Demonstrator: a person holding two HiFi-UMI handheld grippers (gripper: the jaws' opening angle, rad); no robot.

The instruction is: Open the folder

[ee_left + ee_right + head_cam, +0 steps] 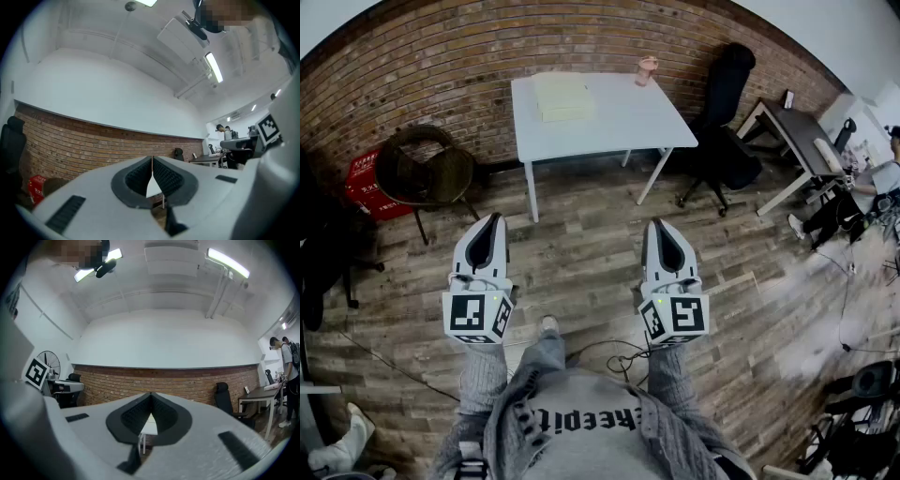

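A pale yellow folder [562,97] lies closed on the white table [628,122] by the brick wall, toward the table's left side. Both grippers are held over the wooden floor, well short of the table. My left gripper [495,217] is shut with nothing in it, its jaws meeting at the tip [152,158]. My right gripper [656,223] is also shut and empty, jaws pressed together [151,394]. A sliver of the white table shows through each gripper's jaw opening.
A pink cup [646,69] stands at the table's far right corner. A round wicker chair [424,169] and a red crate [366,184] are left of the table. A black office chair [724,103] and a dark desk [802,131] stand to the right. Cables trail on the floor [609,352].
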